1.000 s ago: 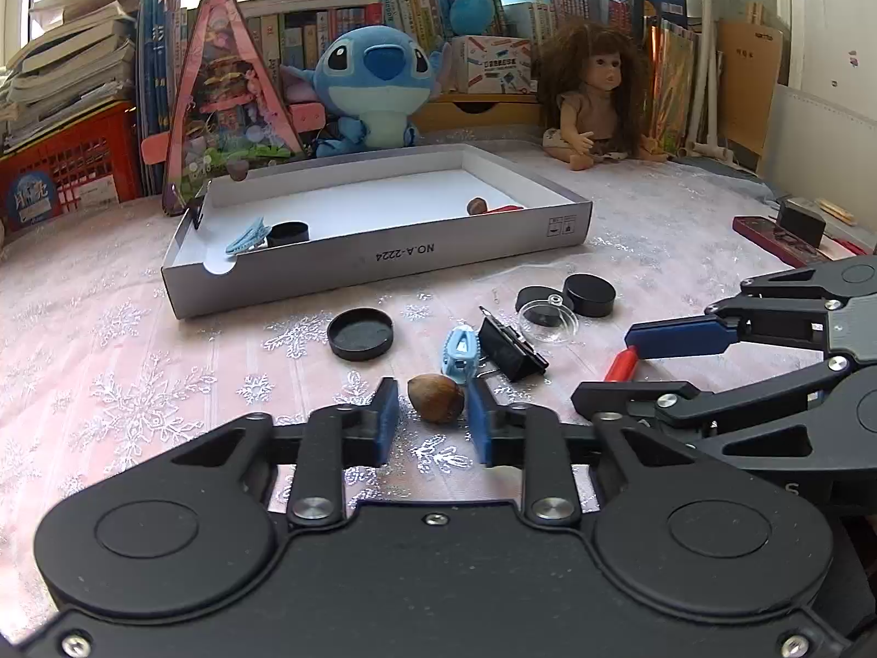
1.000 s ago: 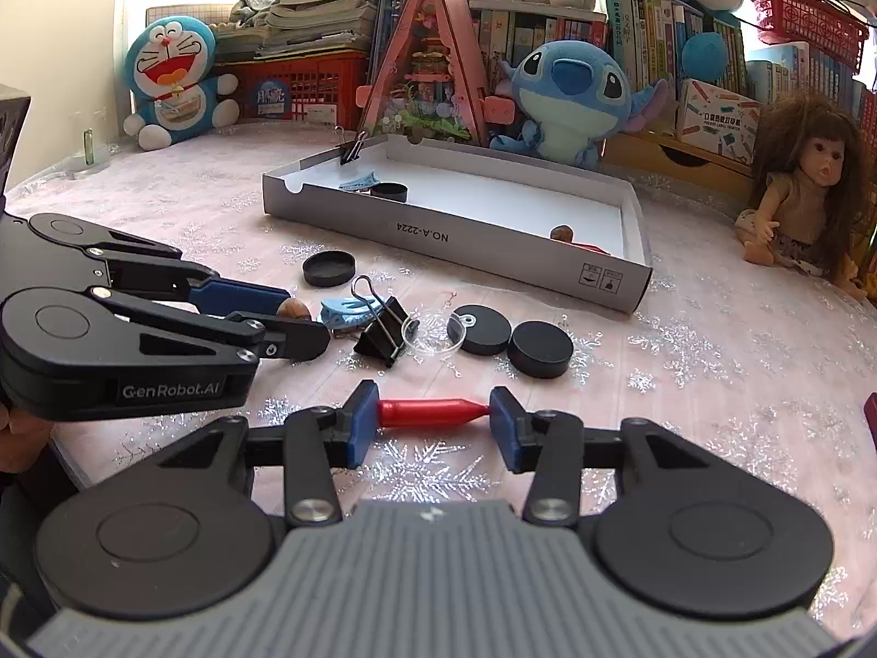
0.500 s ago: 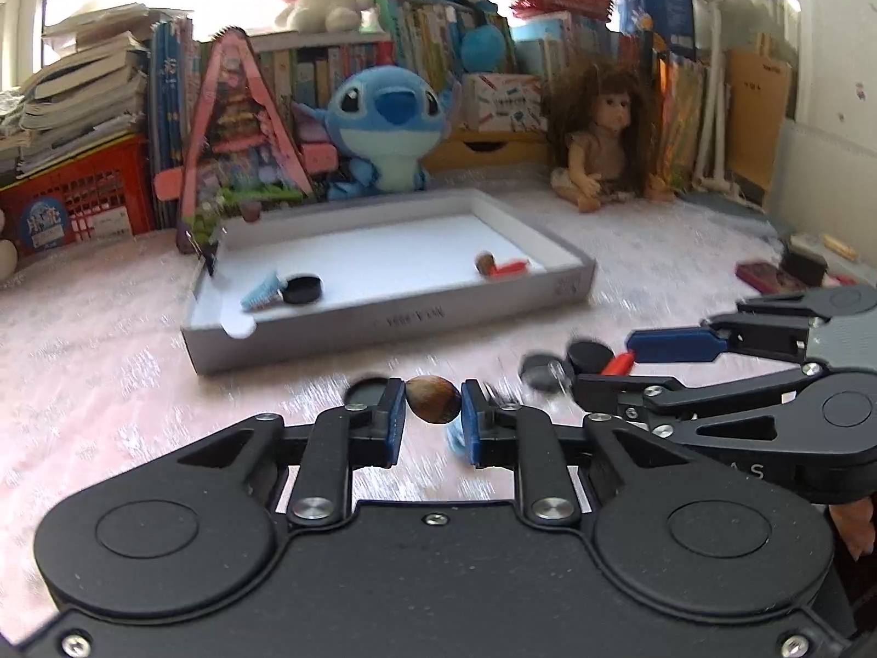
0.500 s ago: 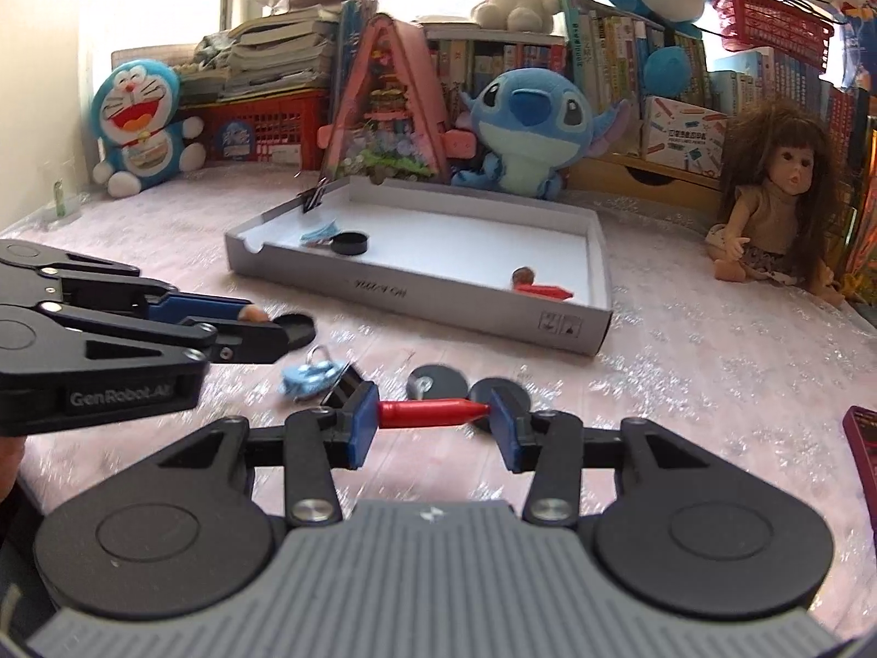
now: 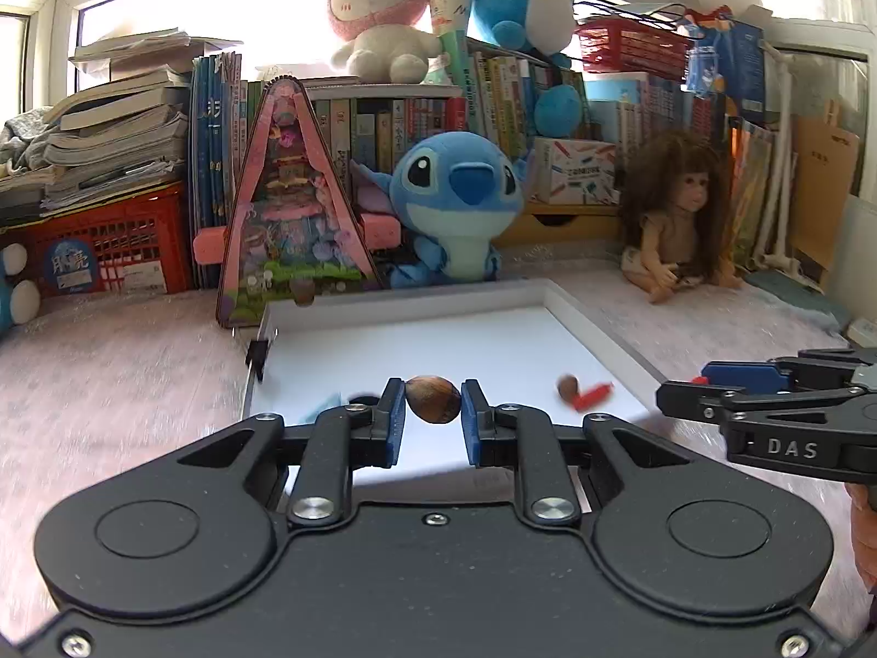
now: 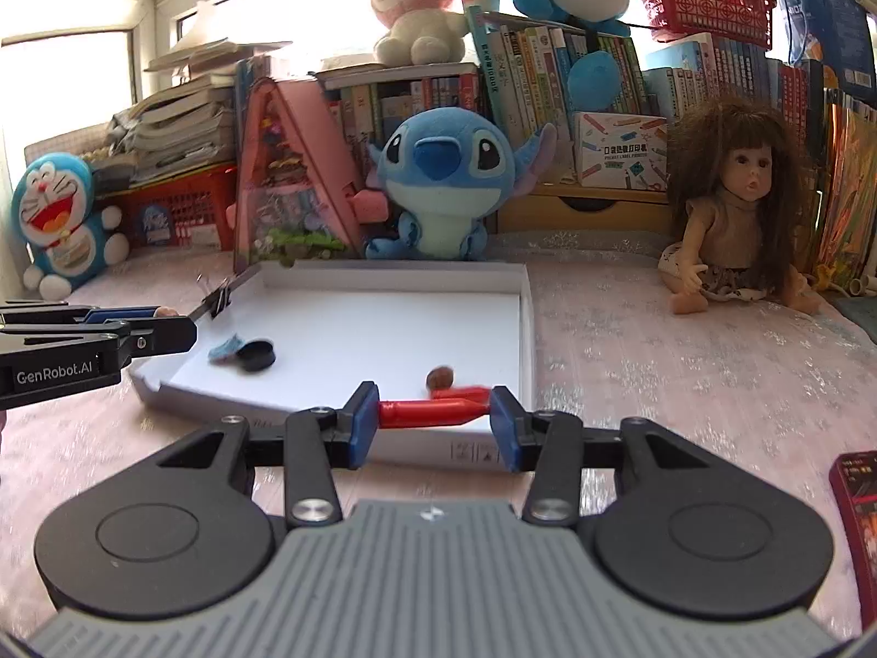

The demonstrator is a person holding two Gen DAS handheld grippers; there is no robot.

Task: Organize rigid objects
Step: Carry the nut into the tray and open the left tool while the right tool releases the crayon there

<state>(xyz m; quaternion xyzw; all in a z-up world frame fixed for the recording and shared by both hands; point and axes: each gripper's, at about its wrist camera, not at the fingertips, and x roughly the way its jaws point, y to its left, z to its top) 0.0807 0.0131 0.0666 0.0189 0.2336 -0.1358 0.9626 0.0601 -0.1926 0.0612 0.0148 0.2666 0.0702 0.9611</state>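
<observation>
Bright daylight pours through the windows [image 5: 219, 5] behind everything, washing out the panes. Below them a row of upright books [image 6: 575, 71] runs along the back, with stacked papers [image 5: 115, 126] leaning at the left above a red crate [image 5: 104, 252]. Plush toys [image 6: 438, 175] and a long-haired doll [image 6: 734, 208] sit along the far edge of the tabletop [image 6: 658, 362], which wears a pale pink cloth patterned with snowflakes. A red basket [image 6: 707, 0] perches on the books.

The blue piece [image 5: 329, 403] by the black cap [image 5: 363, 400] — blurred, perhaps a clip.
</observation>
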